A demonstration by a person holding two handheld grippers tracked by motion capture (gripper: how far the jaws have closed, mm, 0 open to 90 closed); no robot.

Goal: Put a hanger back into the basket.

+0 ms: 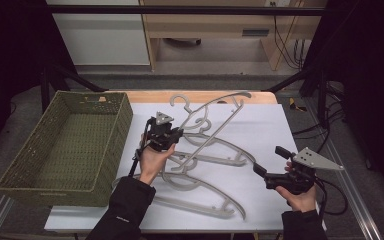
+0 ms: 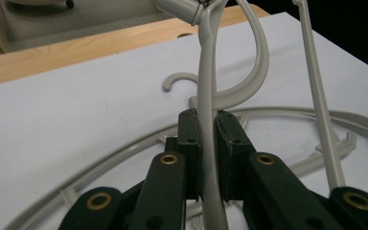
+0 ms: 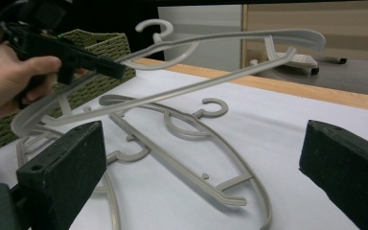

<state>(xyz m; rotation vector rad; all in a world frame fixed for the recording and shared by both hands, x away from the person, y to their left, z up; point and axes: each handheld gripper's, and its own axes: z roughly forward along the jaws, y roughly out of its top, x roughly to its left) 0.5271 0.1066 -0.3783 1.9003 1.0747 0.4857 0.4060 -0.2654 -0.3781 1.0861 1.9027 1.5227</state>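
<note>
Several grey plastic hangers lie tangled on the white sheet (image 1: 275, 125). My left gripper (image 1: 176, 136) is shut on the arm of one hanger (image 1: 215, 107) and holds it tilted above the pile, hook end up toward the far edge. In the left gripper view the pads (image 2: 190, 129) press on that thin arm (image 2: 206, 91). The right gripper view shows the raised hanger (image 3: 220, 38) and the left gripper (image 3: 117, 69) clamped on it. My right gripper (image 1: 271, 160) hovers open at the right of the pile, with nothing between its fingers (image 3: 62, 167).
A green woven basket (image 1: 30, 165) stands at the table's left, beside the left hand. Two hangers (image 1: 205, 197) rest flat near the front edge, others (image 3: 182, 167) under the raised one. A wooden strip (image 1: 150, 96) runs along the far side.
</note>
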